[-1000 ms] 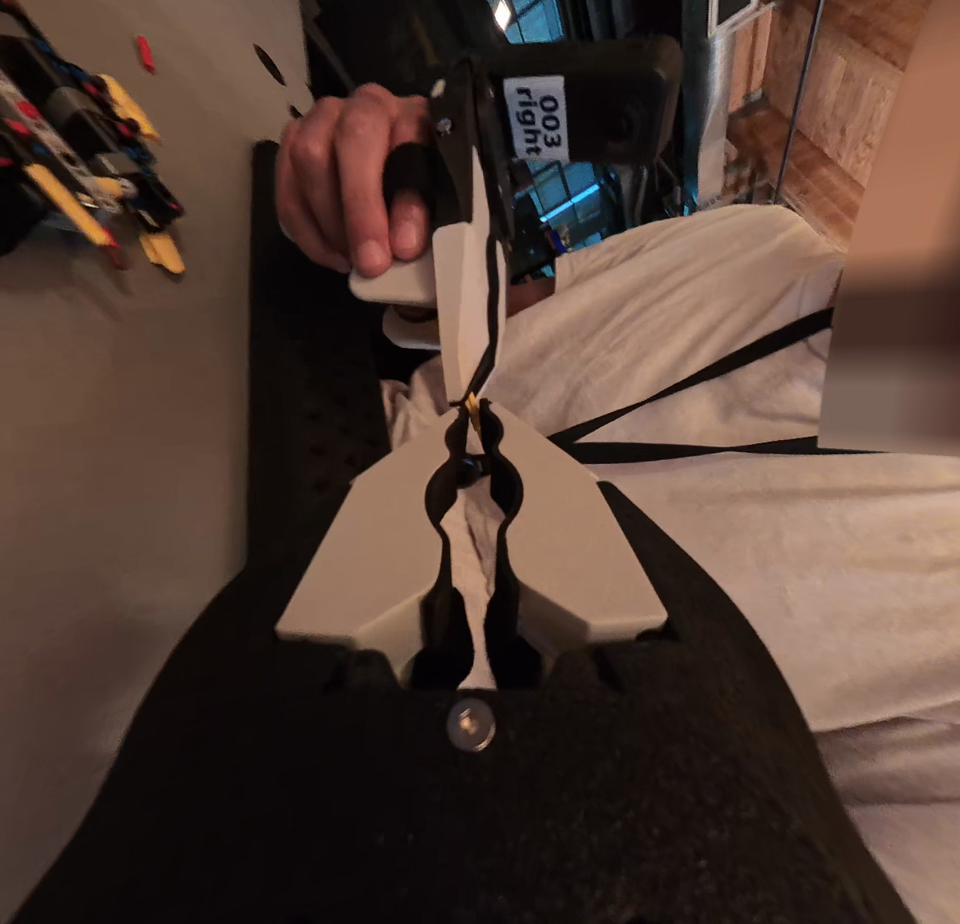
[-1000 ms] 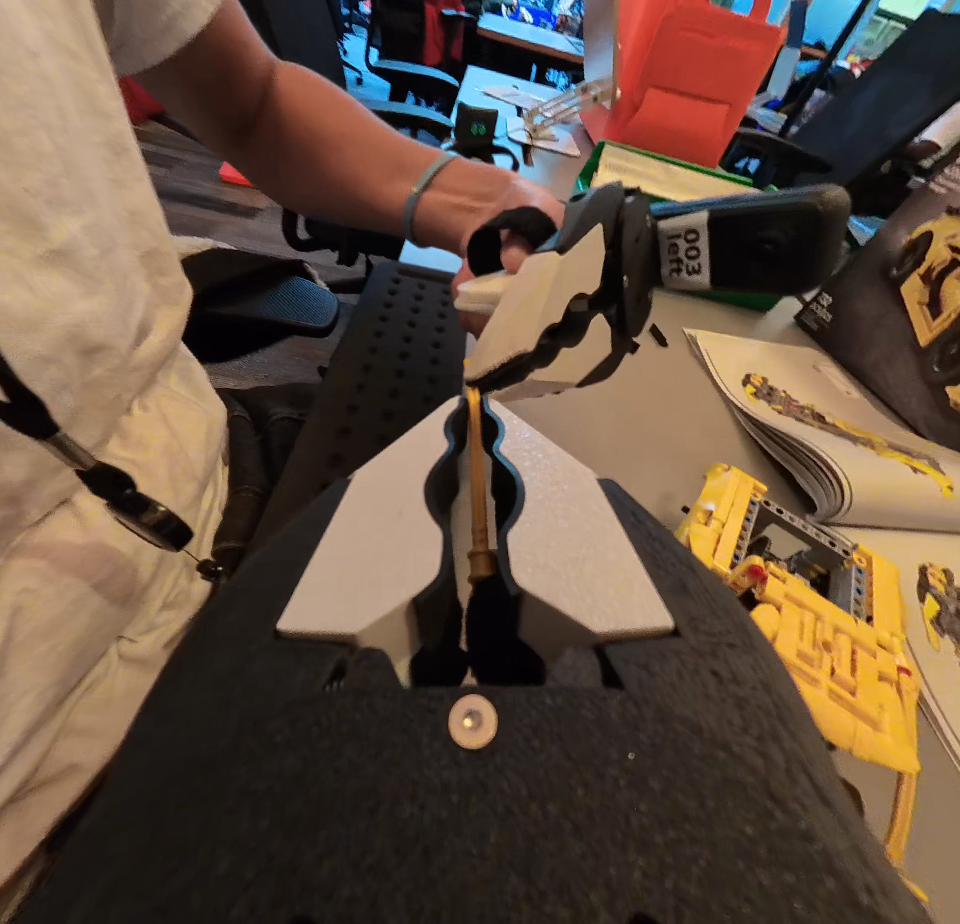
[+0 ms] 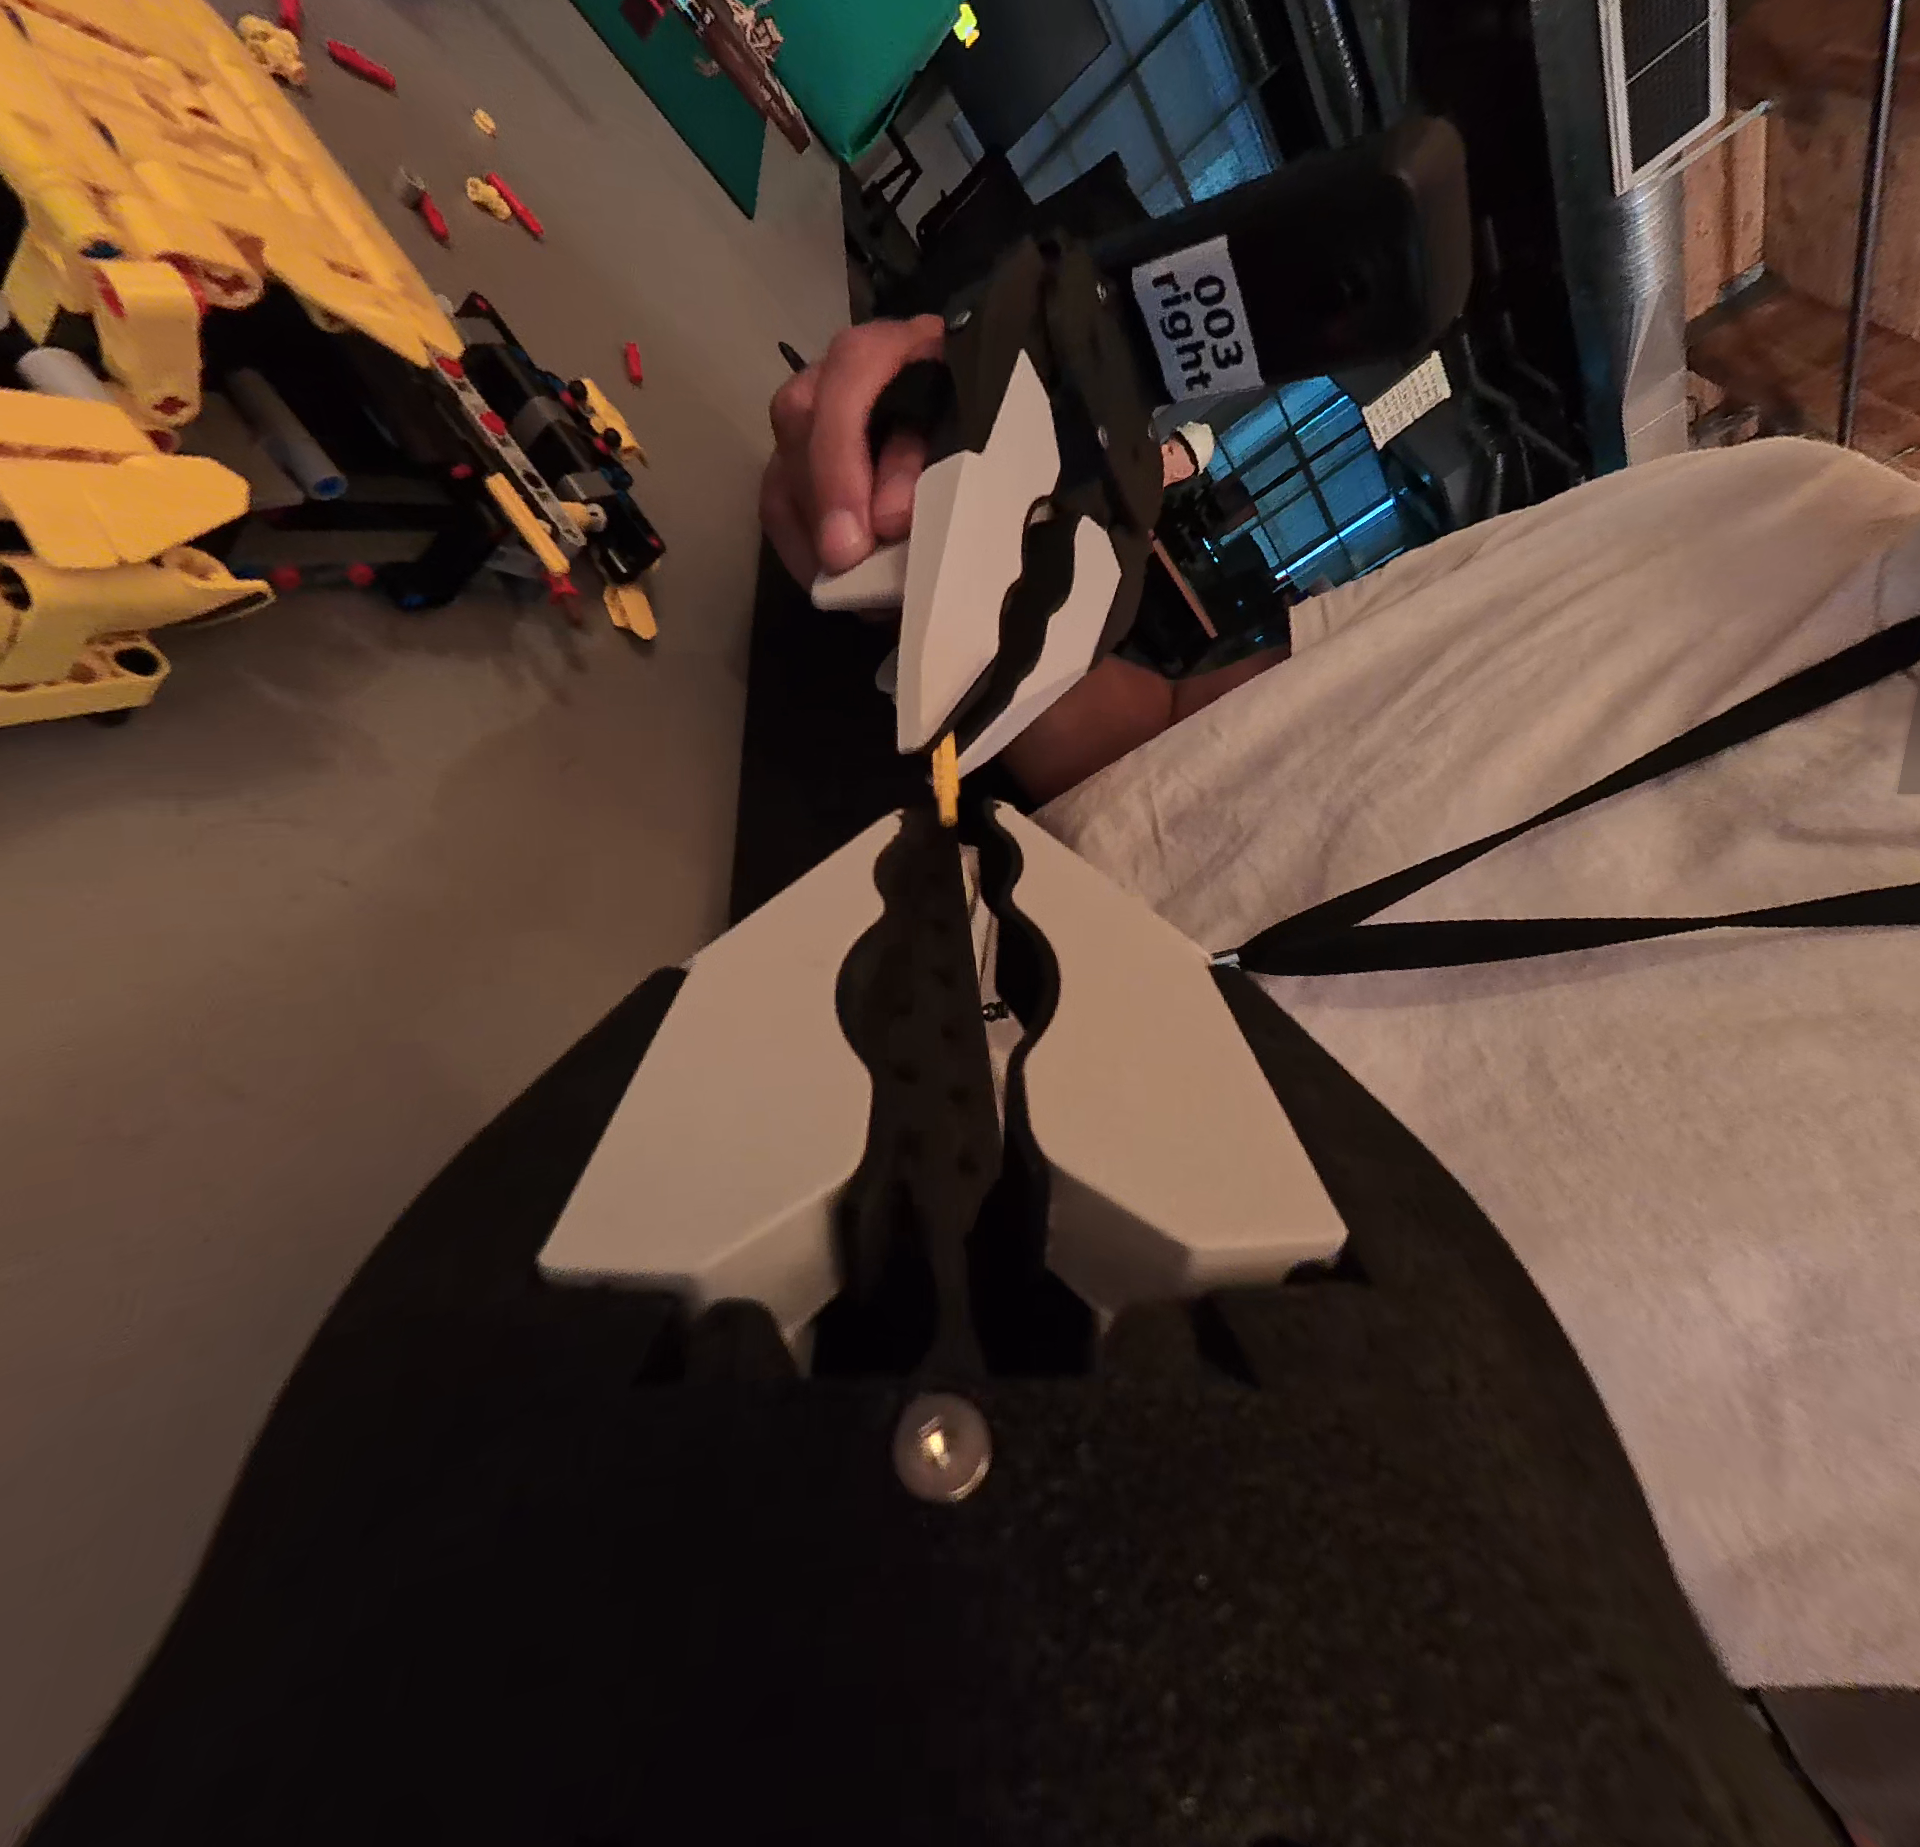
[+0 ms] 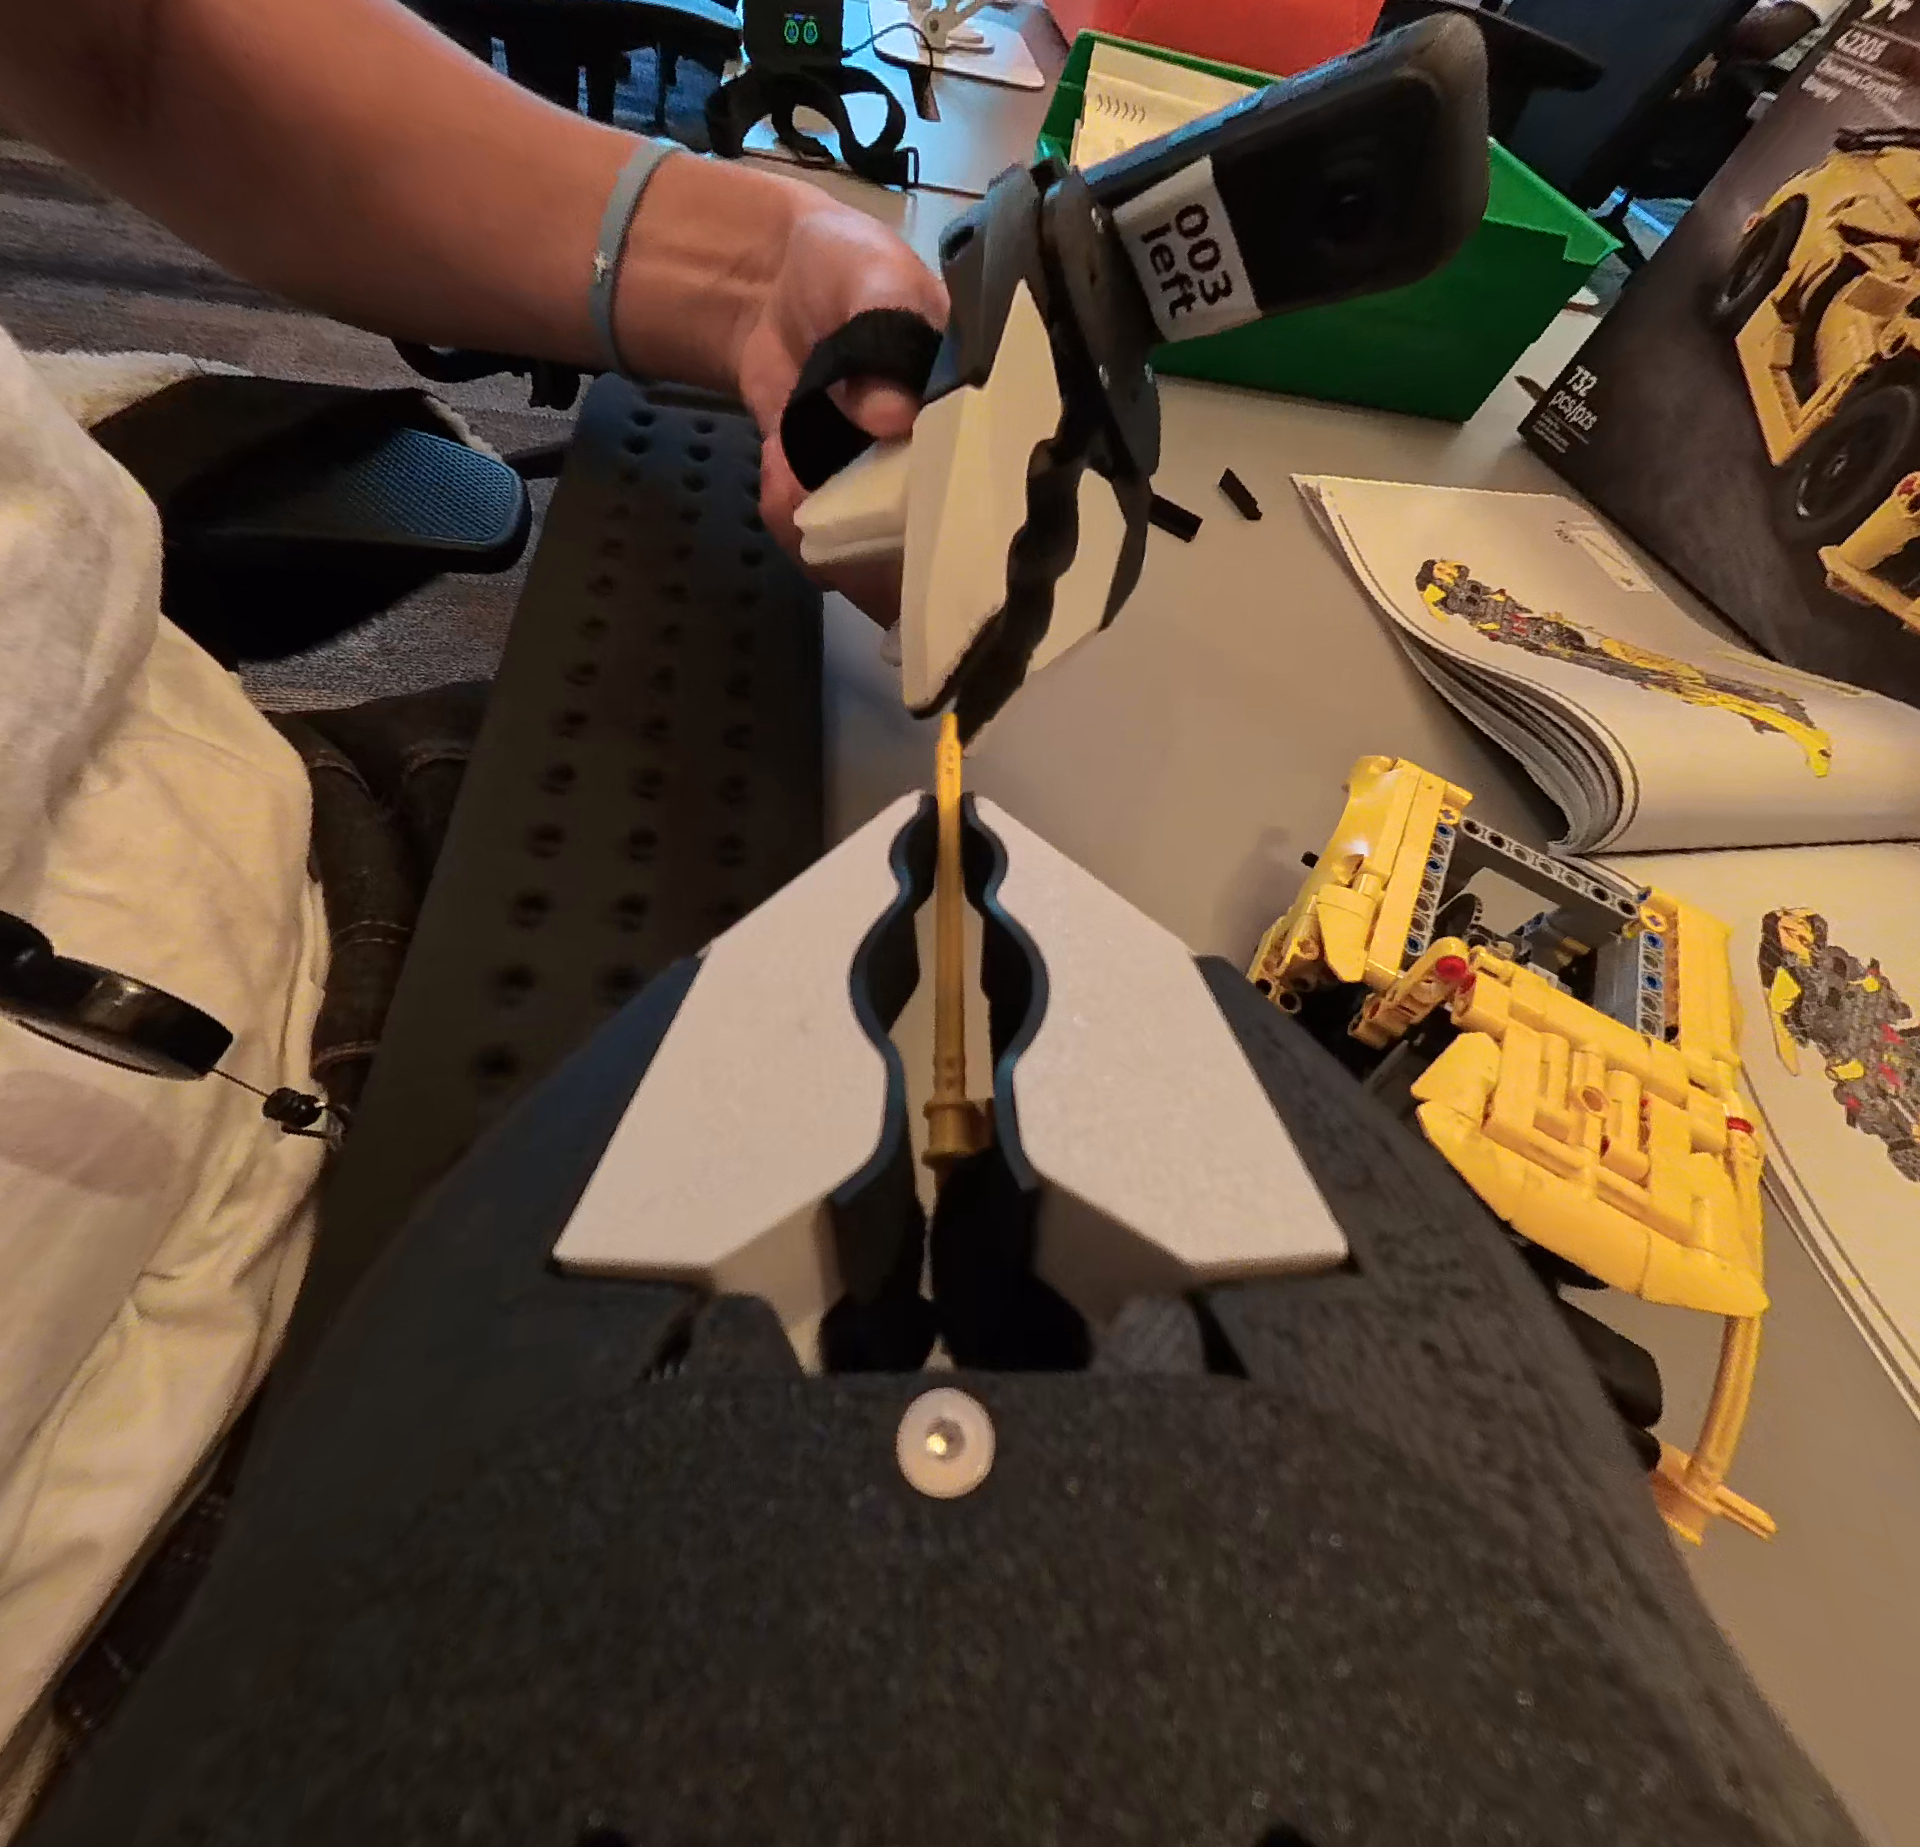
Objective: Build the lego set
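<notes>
My right gripper [image 4: 948,810] is shut on a thin yellow axle [image 4: 948,945] that lies along the gap between its fingers, stop end inward, tip poking out in front. My left gripper [image 4: 940,706] faces it tip to tip at the axle's free end. In the left wrist view the left gripper [image 3: 951,815] stands slightly open, with the axle tip [image 3: 945,784] at its mouth and the right gripper [image 3: 940,743] just beyond. The part-built yellow car model [image 4: 1558,1101] sits on the grey table to the right; it also shows in the left wrist view [image 3: 187,187].
An open instruction booklet [image 4: 1662,696], the set's box [image 4: 1766,343] and a green bin [image 4: 1455,343] stand behind the model. A curved yellow part [image 4: 1725,1413] lies near it. Loose red pins [image 3: 358,62] are scattered about. A black perforated board [image 4: 644,758] runs along the table edge. The tips of both grippers are at nearly the same place.
My left gripper's fingertips, pinched on the axle tip before, now stand a little apart. The left gripper has swung, bringing the model into its view. The right gripper still holds the axle.
</notes>
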Motion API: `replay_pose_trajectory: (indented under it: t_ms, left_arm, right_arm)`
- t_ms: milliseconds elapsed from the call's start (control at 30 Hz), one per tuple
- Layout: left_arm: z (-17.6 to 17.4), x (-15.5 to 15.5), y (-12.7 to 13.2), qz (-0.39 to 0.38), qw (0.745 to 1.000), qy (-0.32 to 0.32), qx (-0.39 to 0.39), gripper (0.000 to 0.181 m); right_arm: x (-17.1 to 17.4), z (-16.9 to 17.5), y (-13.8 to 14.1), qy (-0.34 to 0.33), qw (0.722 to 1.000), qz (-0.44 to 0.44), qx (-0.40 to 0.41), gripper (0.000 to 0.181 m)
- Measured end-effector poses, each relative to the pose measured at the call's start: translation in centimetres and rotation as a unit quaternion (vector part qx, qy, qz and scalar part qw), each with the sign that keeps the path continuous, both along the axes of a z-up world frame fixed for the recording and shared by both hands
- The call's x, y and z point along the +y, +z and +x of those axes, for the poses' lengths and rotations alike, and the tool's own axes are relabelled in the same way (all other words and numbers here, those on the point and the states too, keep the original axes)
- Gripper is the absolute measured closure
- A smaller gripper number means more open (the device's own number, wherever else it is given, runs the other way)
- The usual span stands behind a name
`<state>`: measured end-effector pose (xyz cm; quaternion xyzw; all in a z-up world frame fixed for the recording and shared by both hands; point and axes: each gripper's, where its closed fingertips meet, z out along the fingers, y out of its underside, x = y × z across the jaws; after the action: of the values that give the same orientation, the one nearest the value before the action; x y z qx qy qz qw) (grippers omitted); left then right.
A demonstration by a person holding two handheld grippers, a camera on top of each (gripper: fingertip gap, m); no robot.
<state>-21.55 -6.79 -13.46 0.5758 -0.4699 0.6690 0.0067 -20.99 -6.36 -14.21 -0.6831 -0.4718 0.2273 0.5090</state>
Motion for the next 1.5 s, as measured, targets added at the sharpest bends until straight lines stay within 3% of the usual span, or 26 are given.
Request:
replay_pose_trajectory:
  t_ms: [200, 400, 700, 767, 900, 1033, 1133, 1300, 1500]
  left_arm:
    - [0.4, -0.1, 0.3, -0.002, 1.000, 0.004, -0.008, 0.179]
    - [0.6, -0.7, 2.8, -0.085, 0.994, -0.024, -0.059, 0.179]
    - [0.9, -0.9, 2.6, -0.082, 0.994, -0.040, -0.057, 0.179]
    - [1.0, -0.5, 2.2, -0.073, 0.995, -0.035, -0.049, 0.179]
    - [0.7, 0.9, 2.3, -0.069, 0.996, -0.009, -0.053, 0.180]
    - [0.3, 2.0, 5.1, -0.104, 0.986, 0.003, -0.131, 0.180]
    - [0.6, 1.3, 6.0, -0.122, 0.981, -0.018, -0.153, 0.180]
    - [1.8, -0.8, 6.4, -0.166, 0.972, -0.072, -0.151, 0.180]
    - [2.4, -1.4, 5.4, -0.168, 0.975, -0.083, -0.123, 0.180]
  right_arm:
    - [0.1, 0.2, 0.3, -0.002, 1.000, 0.007, 0.011, 0.178]
    - [-0.3, -0.2, 2.5, 0.013, 0.996, 0.060, 0.062, 0.177]
    - [-0.3, 0.2, 3.0, 0.014, 0.994, 0.077, 0.074, 0.171]
    - [0.2, 1.3, 2.7, -0.006, 0.994, 0.107, 0.034, 0.163]
    - [0.1, 5.1, 4.9, -0.054, 0.987, 0.142, 0.044, 0.161]
    - [0.6, 8.0, 3.3, -0.117, 0.988, 0.066, 0.073, 0.145]
    - [-0.3, 5.5, 2.7, -0.065, 0.984, -0.008, 0.166, 0.142]
    - [-0.4, 0.9, 5.6, -0.020, 0.971, 0.050, 0.235, 0.158]
    - [-0.4, 0.6, 6.0, -0.009, 0.978, 0.085, 0.188, 0.168]
